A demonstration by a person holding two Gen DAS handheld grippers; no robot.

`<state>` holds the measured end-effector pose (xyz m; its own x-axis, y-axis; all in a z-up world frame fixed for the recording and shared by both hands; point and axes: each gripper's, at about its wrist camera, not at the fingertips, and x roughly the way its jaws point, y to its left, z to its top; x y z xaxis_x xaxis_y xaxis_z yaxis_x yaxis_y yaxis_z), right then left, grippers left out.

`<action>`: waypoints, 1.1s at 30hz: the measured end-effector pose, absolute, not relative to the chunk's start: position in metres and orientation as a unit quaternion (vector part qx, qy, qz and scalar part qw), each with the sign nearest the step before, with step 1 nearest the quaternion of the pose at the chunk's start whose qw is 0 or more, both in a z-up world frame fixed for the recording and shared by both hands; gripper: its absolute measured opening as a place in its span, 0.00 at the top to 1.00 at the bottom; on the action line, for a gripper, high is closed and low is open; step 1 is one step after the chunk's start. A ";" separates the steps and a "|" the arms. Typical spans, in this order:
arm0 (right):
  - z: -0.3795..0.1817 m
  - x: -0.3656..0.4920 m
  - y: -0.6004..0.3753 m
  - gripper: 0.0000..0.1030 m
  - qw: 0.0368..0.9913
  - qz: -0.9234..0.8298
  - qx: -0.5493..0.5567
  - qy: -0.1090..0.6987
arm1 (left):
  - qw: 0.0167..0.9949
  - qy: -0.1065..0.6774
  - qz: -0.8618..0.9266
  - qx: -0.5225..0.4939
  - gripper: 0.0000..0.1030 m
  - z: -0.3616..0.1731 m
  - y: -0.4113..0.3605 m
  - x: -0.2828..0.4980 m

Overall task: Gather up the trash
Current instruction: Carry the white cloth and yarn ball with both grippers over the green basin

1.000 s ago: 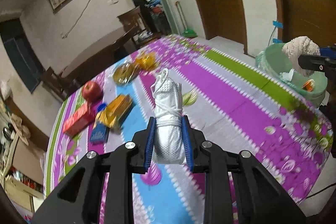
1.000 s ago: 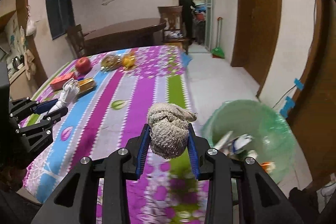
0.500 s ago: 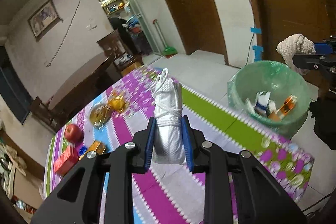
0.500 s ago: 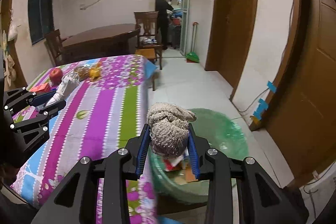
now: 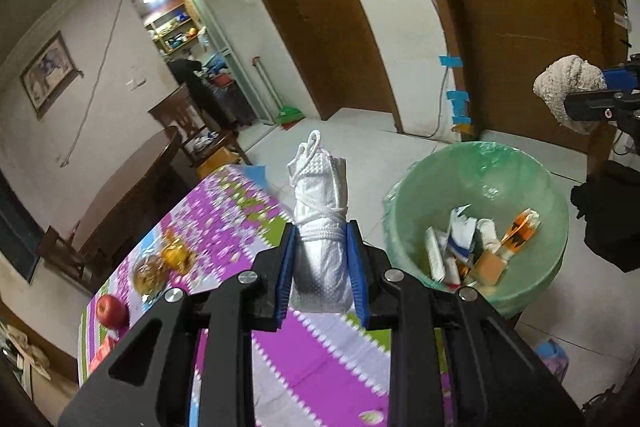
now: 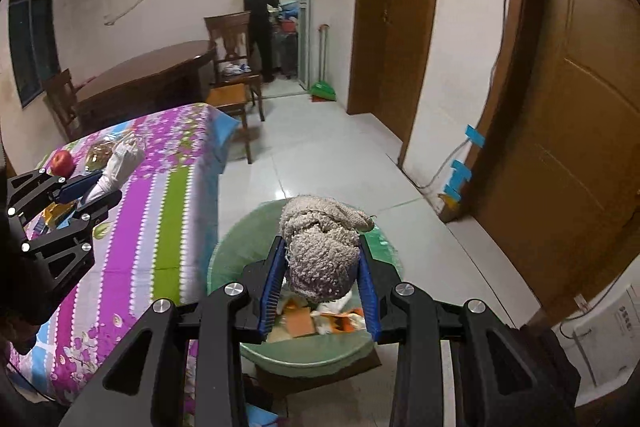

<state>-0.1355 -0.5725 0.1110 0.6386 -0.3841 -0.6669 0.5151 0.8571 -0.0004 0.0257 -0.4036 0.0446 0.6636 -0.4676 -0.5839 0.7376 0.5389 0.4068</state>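
My left gripper [image 5: 321, 267] is shut on a white rolled bundle tied with cord [image 5: 322, 223], held above the table's near corner, left of the bin. A green-lined trash bin [image 5: 480, 183] stands on the floor beside the table and holds several scraps. My right gripper [image 6: 322, 281] is shut on a grey woolly cloth ball [image 6: 322, 247], directly over the bin [image 6: 232, 255]. In the left wrist view the cloth ball [image 5: 568, 87] hangs above the bin's far right rim. The right wrist view shows the left gripper [image 6: 96, 189] with the bundle [image 6: 118, 165] over the table.
A table with a purple, green and blue striped cloth [image 5: 320, 355] carries an apple [image 5: 110, 309], bagged fruit [image 5: 160, 263] and boxes. A dark wooden table and chair [image 6: 232, 67] stand behind. A person [image 6: 262, 23] stands in the far doorway. Brown doors [image 6: 580, 107] line the right wall.
Both grippers swung right, away from the table's middle towards the bin, each keeping its load. The right gripper went from above the tablecloth to over the bin.
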 end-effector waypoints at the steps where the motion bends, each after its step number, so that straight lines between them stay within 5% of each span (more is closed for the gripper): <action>1: 0.110 -0.138 -0.575 0.65 0.899 -0.253 0.097 0.345 | 0.851 0.208 -0.355 0.326 0.77 0.044 -0.408 0.026; 33: 0.023 -0.103 -0.645 0.65 0.841 -0.218 0.225 0.441 | 0.752 0.289 -0.450 0.385 0.76 -0.033 -0.505 0.032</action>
